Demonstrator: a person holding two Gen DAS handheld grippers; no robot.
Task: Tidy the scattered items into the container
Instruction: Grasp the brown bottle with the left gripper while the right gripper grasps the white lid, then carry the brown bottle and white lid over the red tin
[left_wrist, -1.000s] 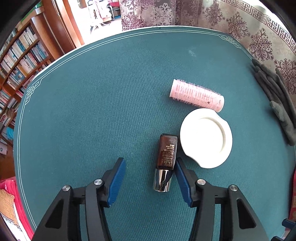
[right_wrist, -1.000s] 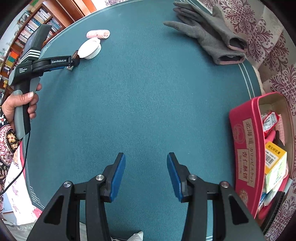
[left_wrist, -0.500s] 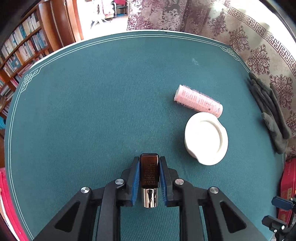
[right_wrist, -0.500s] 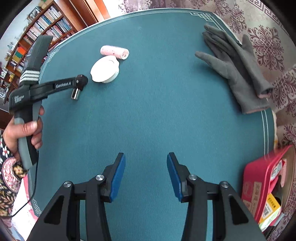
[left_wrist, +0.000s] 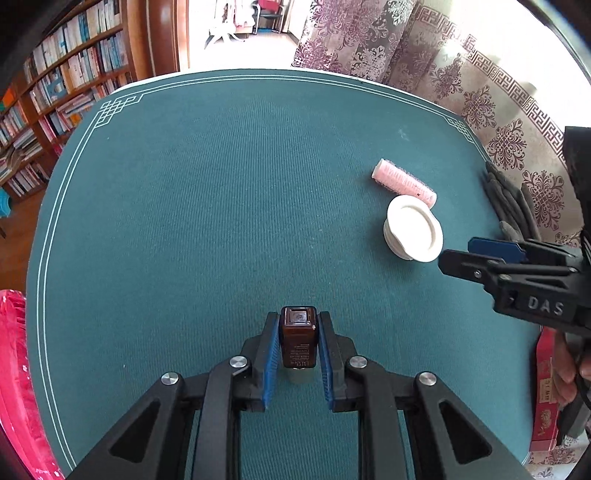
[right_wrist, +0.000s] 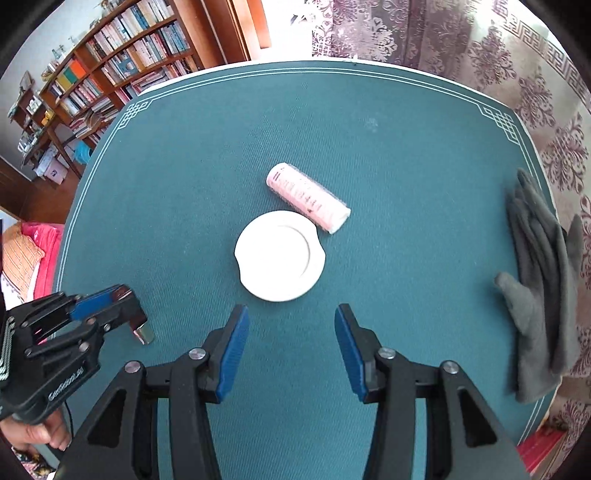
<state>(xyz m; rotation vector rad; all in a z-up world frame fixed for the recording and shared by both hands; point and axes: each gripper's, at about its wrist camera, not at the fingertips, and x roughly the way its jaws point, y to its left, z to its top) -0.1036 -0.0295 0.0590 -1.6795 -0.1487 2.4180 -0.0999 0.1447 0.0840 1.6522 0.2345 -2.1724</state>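
the left gripper (left_wrist: 298, 347) was clamped on a brown bottle (left_wrist: 297, 338) (silver cap toward the camera) above the green table (left_wrist: 221, 206). the right gripper (right_wrist: 291, 343) hung with jaws apart, just short of the white lid (right_wrist: 280, 255); the pink roller (right_wrist: 308, 197) lay touching its far edge, grey gloves (right_wrist: 543, 280) off right.

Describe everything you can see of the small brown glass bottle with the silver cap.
The small brown glass bottle is squarish with pale print on one face. Its silver cap points back toward the left gripper, whose blue-padded fingers clamp its two sides. It is held lengthwise along the fingers, base forward, lifted clear of the teal felt table.
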